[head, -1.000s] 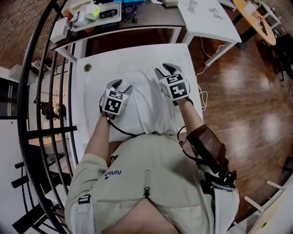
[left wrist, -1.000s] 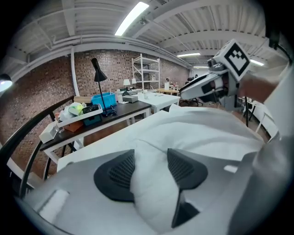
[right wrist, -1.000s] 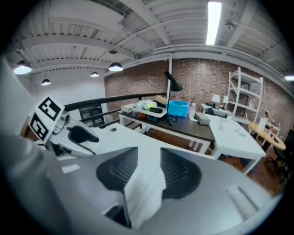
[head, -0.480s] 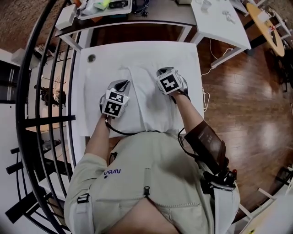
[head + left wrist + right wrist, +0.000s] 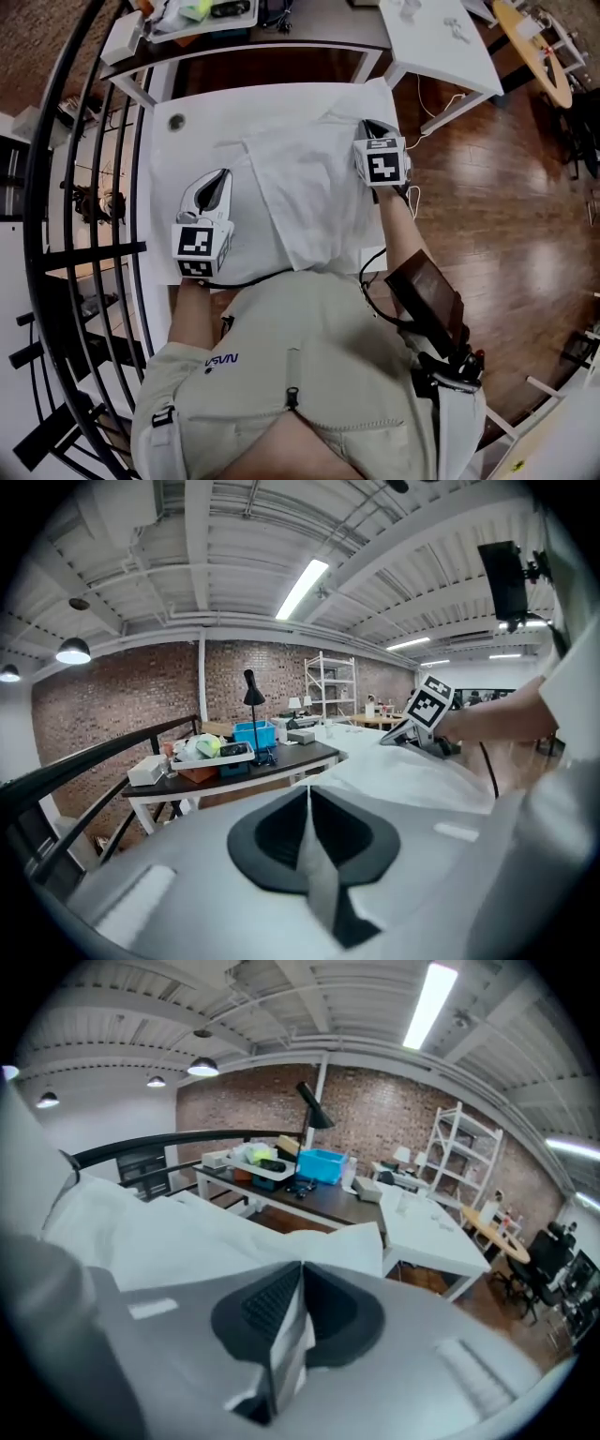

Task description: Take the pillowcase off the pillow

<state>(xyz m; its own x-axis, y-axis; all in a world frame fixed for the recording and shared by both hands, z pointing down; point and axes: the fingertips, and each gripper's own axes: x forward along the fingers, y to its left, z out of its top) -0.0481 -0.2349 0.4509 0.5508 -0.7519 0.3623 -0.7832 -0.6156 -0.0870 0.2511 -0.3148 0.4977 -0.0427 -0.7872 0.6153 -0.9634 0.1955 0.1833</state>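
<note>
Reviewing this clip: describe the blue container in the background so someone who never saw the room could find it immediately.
Past the far end of the white table stands a dark-topped desk. On it, at the foot of a black desk lamp, sits the blue bin, just right of a white tray in the left gripper view; it is the only bright blue thing there.

desk (image 5: pixel 165 192): white, rect.
pillowcase (image 5: pixel 309 206): stuffed, on desk, btw left gripper (image 5: pixel 215 182) & right gripper (image 5: pixel 372 128).
small round obj (image 5: pixel 176 120): dark, beyond left gripper.

Pillowcase (image 5: pixel 300 197) matt white cloth, creased; floor (image 5: pixel 506 206) glossy wood
</note>
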